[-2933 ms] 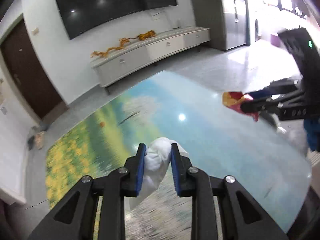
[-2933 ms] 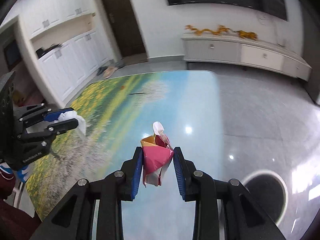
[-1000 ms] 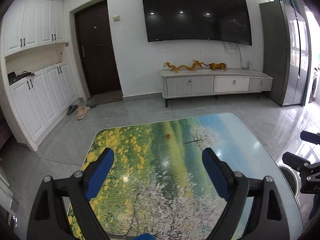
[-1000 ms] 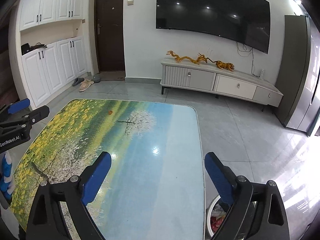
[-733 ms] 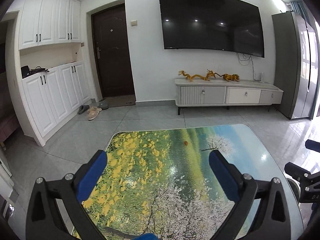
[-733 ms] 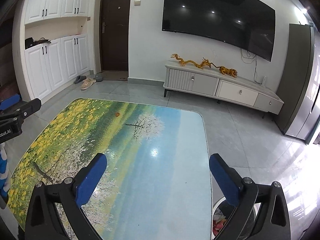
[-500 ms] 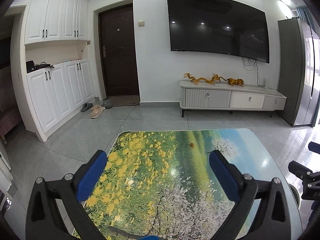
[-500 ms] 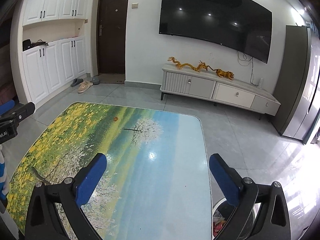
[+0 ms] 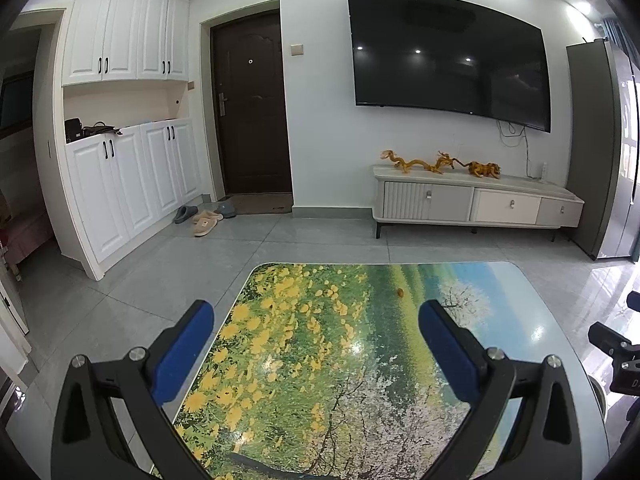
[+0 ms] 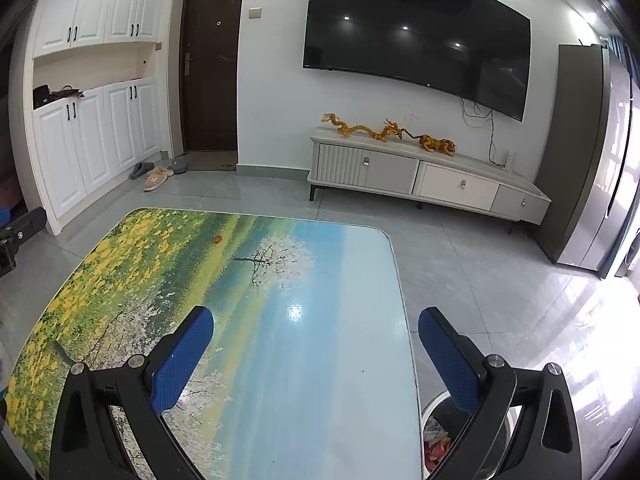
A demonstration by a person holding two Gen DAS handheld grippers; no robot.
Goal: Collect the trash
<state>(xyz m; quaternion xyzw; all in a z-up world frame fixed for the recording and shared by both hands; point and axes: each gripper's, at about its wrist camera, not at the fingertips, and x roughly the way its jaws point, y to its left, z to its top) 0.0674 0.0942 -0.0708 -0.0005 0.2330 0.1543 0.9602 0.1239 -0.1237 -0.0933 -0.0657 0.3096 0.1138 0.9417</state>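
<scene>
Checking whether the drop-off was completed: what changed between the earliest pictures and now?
The left gripper let go of its white tissue and the right gripper its red and yellow wrapper; both jaws have just been opening and hold nothing. Crumpled trash lies in the bin beside the table. The small orange speck on the table stayed.

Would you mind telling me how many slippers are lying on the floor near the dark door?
3: a grey slipper nearest the white cabinets, a tan slipper beside it, another grey slipper by the doormat. More may be hidden.
</scene>
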